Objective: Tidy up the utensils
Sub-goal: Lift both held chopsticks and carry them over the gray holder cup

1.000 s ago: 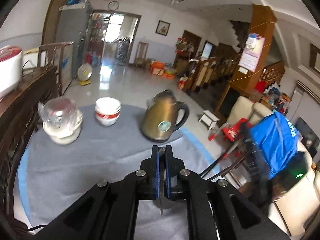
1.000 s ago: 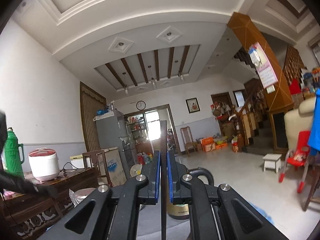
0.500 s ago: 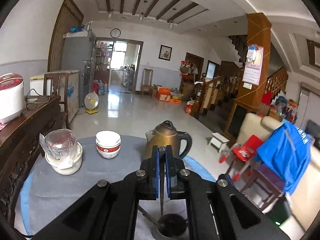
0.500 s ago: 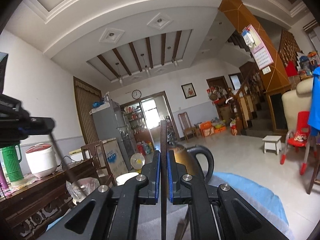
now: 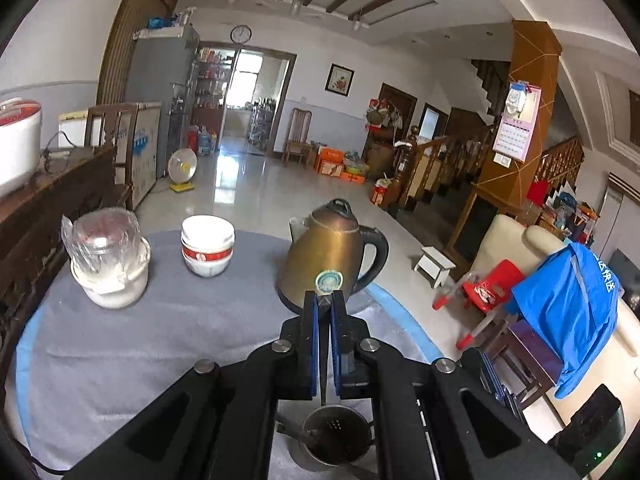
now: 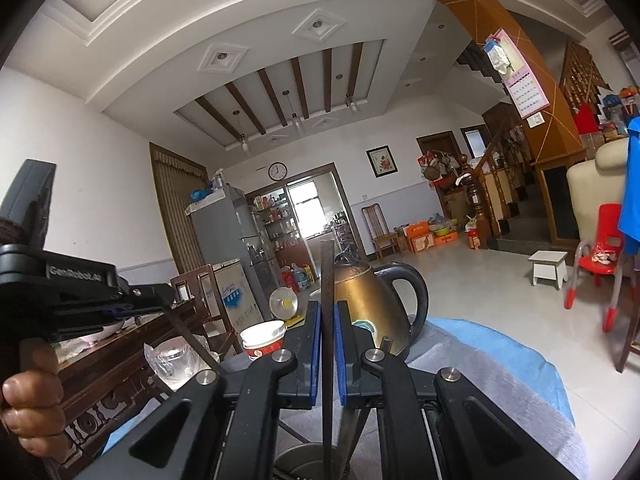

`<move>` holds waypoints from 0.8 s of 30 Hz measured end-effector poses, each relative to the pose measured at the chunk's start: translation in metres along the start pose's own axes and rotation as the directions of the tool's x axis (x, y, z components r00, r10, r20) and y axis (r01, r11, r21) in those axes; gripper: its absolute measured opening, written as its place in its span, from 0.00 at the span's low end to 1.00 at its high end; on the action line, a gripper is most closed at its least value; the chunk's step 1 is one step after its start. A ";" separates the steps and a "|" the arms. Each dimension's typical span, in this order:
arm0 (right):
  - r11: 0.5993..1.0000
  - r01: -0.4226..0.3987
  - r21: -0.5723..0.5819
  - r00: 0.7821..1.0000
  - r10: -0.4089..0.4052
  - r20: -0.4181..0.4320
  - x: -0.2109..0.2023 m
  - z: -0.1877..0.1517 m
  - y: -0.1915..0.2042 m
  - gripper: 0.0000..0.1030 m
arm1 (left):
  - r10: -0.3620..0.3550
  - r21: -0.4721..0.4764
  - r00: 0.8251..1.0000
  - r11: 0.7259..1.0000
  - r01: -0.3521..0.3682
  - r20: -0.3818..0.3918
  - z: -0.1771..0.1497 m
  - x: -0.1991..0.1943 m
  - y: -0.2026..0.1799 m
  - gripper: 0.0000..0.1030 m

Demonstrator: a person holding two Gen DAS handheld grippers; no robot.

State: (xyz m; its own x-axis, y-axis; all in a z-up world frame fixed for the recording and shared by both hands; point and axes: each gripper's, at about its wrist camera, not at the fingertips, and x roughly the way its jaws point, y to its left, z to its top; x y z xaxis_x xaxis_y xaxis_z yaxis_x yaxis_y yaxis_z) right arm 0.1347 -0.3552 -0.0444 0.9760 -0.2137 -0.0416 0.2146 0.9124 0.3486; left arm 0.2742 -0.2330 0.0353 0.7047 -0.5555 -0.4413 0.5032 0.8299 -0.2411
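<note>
A large tiled living room with a beamed ceiling, a wall clock (image 5: 241, 33) over a wide doorway and a wooden staircase at the right forms the background. In the foreground stands a round worktop (image 5: 132, 344) covered with a grey cloth over a blue edge.

On the worktop, in the left wrist view: a brass-coloured kettle (image 5: 332, 256) with a black handle at centre, a stack of white bowls (image 5: 207, 245) with a red band left of it, and a plastic-wrapped glass jar (image 5: 107, 258) at the far left. A white rice cooker (image 5: 16, 140) sits on a dark sideboard at the left edge.

The left gripper (image 5: 324, 308) has its jaws clenched on a thin dark utensil handle (image 5: 323, 368) that hangs down from between the blue pads. Directly below, at the bottom centre of the frame, is a metal utensil cup (image 5: 334, 440) with a perforated base; another utensil already lies inside it. Whether the held handle's lower end is inside the cup cannot be determined.

The right gripper (image 6: 328, 316) has its jaws clenched on a second flat, dark utensil (image 6: 327, 280), held upright and rising above the pads in front of the kettle. The cup's rim (image 6: 304, 460) appears at the bottom centre of that view, beneath the jaws.

A hand (image 6: 32, 404) holding the left gripper occupies the lower left of the right wrist view.
</note>
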 end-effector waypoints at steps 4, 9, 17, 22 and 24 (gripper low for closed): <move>1.000 0.004 -0.005 1.000 -0.004 0.012 -0.002 0.006 0.003 0.07 | -0.005 -0.003 1.000 1.000 0.005 0.021 0.003 -0.008 0.000 0.06; 1.000 0.007 0.018 0.999 -0.008 0.044 -0.004 0.018 0.002 0.07 | -0.014 -0.021 0.999 1.000 0.015 0.043 0.009 -0.016 0.000 0.06; 1.000 0.008 -0.001 0.999 -0.007 0.044 -0.001 0.019 0.008 0.07 | -0.044 -0.007 0.991 0.999 0.046 0.125 0.026 -0.057 -0.004 0.06; 1.000 0.004 -0.024 1.000 -0.004 -0.005 0.001 0.007 0.008 0.07 | -0.059 0.029 0.993 0.998 0.056 0.104 0.020 -0.067 -0.009 0.06; 1.000 -0.012 -0.015 1.000 0.011 -0.017 0.000 0.008 0.006 0.08 | -0.045 0.038 0.995 0.998 0.042 0.087 0.016 -0.063 -0.010 0.06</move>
State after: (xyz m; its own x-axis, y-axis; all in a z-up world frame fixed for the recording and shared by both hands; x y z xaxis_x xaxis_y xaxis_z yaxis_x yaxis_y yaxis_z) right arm 0.1355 -0.3524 -0.0349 0.9789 -0.1971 -0.0538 0.2037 0.9198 0.3354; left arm 0.2329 -0.2073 0.0791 0.7221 -0.5949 -0.3531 0.5509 0.8032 -0.2265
